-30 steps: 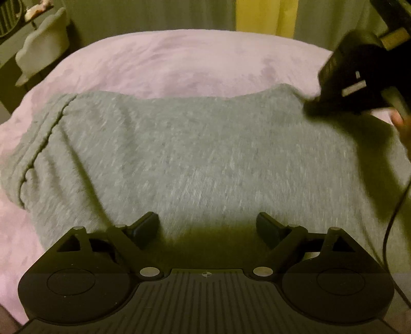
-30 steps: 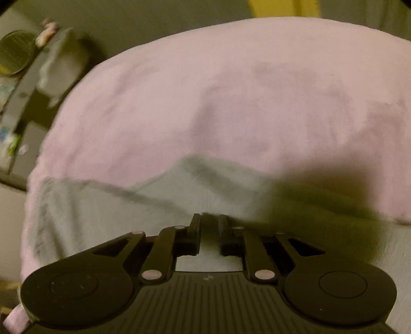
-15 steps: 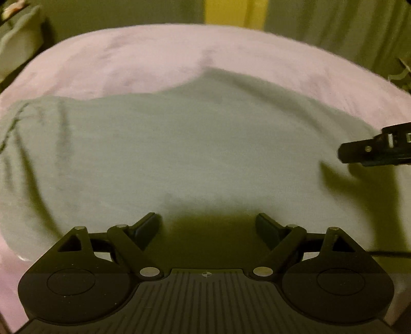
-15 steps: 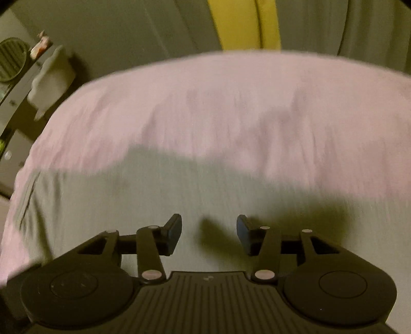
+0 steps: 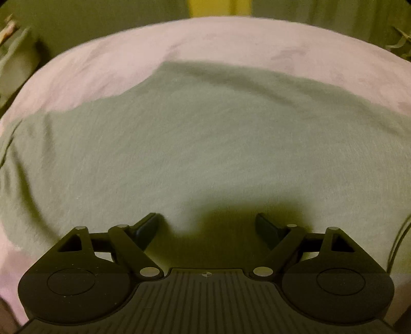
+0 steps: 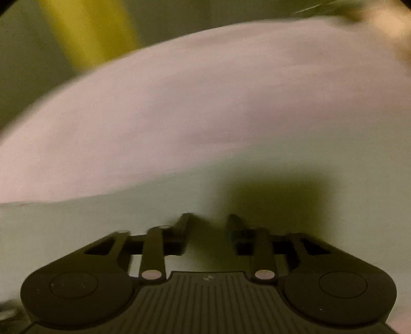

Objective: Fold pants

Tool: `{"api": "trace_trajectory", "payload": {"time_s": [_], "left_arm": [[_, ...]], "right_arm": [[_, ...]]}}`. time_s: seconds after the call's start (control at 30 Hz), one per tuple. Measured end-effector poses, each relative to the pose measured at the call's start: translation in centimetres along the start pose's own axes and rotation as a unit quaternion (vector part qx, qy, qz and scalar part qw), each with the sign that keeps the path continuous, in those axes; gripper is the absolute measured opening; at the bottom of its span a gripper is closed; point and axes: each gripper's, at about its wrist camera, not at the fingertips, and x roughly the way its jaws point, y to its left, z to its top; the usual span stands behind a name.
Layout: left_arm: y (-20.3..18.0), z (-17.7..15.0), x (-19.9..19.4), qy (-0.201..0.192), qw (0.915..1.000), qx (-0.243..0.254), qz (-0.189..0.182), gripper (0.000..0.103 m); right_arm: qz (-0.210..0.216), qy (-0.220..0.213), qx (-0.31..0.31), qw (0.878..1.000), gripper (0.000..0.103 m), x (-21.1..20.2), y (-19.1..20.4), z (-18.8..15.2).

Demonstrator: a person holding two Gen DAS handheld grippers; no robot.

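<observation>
The grey pants [image 5: 200,144] lie spread flat on a pink bed cover [image 5: 231,43], filling most of the left wrist view. My left gripper [image 5: 208,223] is open and empty, held just above the near part of the cloth. In the blurred right wrist view the pants [image 6: 102,226] fill the lower part and the pink cover [image 6: 205,115] lies beyond. My right gripper [image 6: 206,223] is open with a narrower gap, empty, just above the cloth. Neither gripper shows in the other's view.
Grey curtains with a yellow strip [image 5: 210,7] hang behind the bed. A pale object [image 5: 15,61] stands off the bed's left side. A dark cable [image 5: 398,244] runs along the right edge of the left wrist view.
My right gripper opened from nearly shut, then narrowed a little, and has swung right out of the left wrist view. The left gripper stayed open and pulled back; more of the pants shows.
</observation>
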Motion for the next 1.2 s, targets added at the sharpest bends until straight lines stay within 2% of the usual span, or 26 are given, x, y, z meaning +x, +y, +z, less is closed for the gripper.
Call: {"api": "trace_trajectory", "payload": {"time_s": [0.03,0.07,0.13,0.2,0.3,0.37,0.43,0.5,0.6,0.73,0.8,0.87,0.9,0.93,1.03,1.1,1.2], "left_arm": [[-1.3,0.3,-0.1,-0.001,0.9999,0.012,-0.011,0.087],[-2.6,0.5,-0.2,-0.003,0.9995,0.022,-0.023,0.087],[-5.7,1.0,-0.3,-0.005,0.9973,0.052,-0.051,0.087],[-8.7,1.2,-0.1,0.0,0.9949,0.08,-0.062,0.087],[-12.5,1.3,0.5,0.011,0.9918,0.104,-0.073,0.088],[-14.0,1.5,0.3,0.004,0.991,0.116,-0.068,0.088],[-15.1,1.8,-0.1,0.004,0.9888,0.127,-0.079,0.088],[-16.1,2.1,-0.5,0.006,0.986,0.133,-0.1,0.088],[-17.7,2.0,-0.6,0.007,0.9845,0.145,-0.098,0.088],[-18.9,2.4,-0.1,0.014,0.9847,0.148,-0.091,0.088],[-19.8,2.7,-0.2,0.017,0.9828,0.151,-0.106,0.088],[-20.5,3.0,-0.2,0.018,0.9805,0.156,-0.118,0.088],[-21.1,3.1,-0.3,0.018,0.9798,0.159,-0.121,0.088],[-21.4,3.0,-0.4,0.018,0.9794,0.161,-0.121,0.088],[-22.5,3.1,-0.2,0.021,0.9776,0.169,-0.123,0.088],[-22.9,2.8,-0.2,0.025,0.9769,0.171,-0.125,0.088],[-23.4,2.5,-0.1,0.025,0.9764,0.178,-0.119,0.089]], "right_arm": [[-0.061,-0.019,0.003,0.998,0.065,-0.5,-2.1,-0.6],[-0.088,-0.031,0.009,0.996,0.066,-1.1,-4.4,-1.4],[-0.07,-0.03,0.07,0.995,0.067,-2.8,-9.6,-3.2],[-0.038,-0.022,0.142,0.989,0.074,-4.1,-14.4,-5.4],[-0.05,-0.02,0.196,0.979,0.08,-5.1,-18.5,-8.6],[-0.048,-0.01,0.206,0.977,0.09,-4.5,-19.7,-10.3],[-0.032,0.016,0.224,0.974,0.09,-3.7,-21.4,-11.5],[-0.009,0.039,0.244,0.969,0.095,-2.4,-22.0,-12.0],[0.01,0.01,0.267,0.964,0.098,-2.0,-22.3,-12.4],[0.045,-0.011,0.255,0.966,0.093,-1.9,-21.4,-11.6],[0.041,-0.014,0.253,0.966,0.083,-1.7,-21.5,-11.4],[0.04,-0.021,0.259,0.965,0.066,-1.7,-22.0,-11.5],[0.042,-0.025,0.268,0.962,0.061,-1.4,-22.4,-11.6],[0.047,-0.028,0.275,0.96,0.049,-2.0,-22.6,-12.1],[0.078,-0.031,0.296,0.951,0.038,-2.8,-23.6,-13.2],[0.101,-0.031,0.304,0.947,0.038,-2.6,-24.2,-13.4],[0.13,-0.034,0.317,0.939,0.048,-2.1,-25.0,-13.7]]}}
